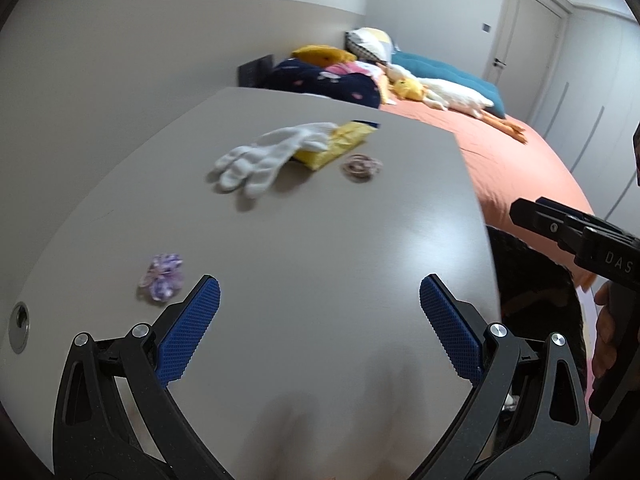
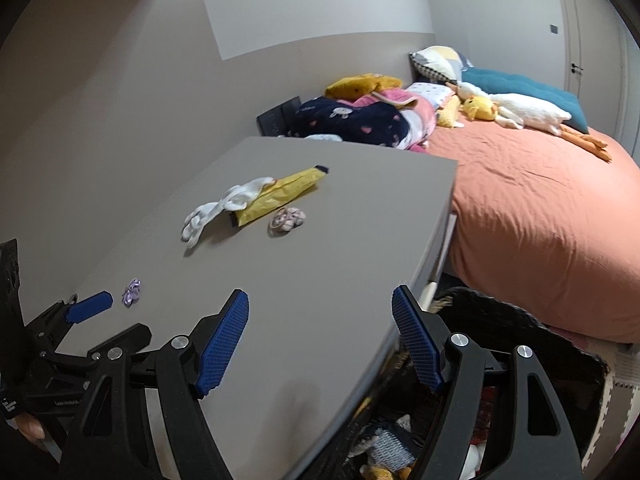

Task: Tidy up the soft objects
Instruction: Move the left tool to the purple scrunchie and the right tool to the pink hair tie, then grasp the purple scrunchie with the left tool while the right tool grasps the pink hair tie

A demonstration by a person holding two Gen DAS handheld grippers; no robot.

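Observation:
A white glove lies on the grey table, its cuff over a yellow pouch. A pinkish scrunchie rests beside the pouch. A small purple bow sits nearer, to the left. My left gripper is open over the near table, empty; one of its fingers shows in the right wrist view. My right gripper hangs open and empty over the table's right edge.
A dark basket with soft toys inside stands on the floor right of the table. Behind lies a bed with an orange sheet, plush toys, pillows and a navy blanket. A round cable hole marks the table's left edge.

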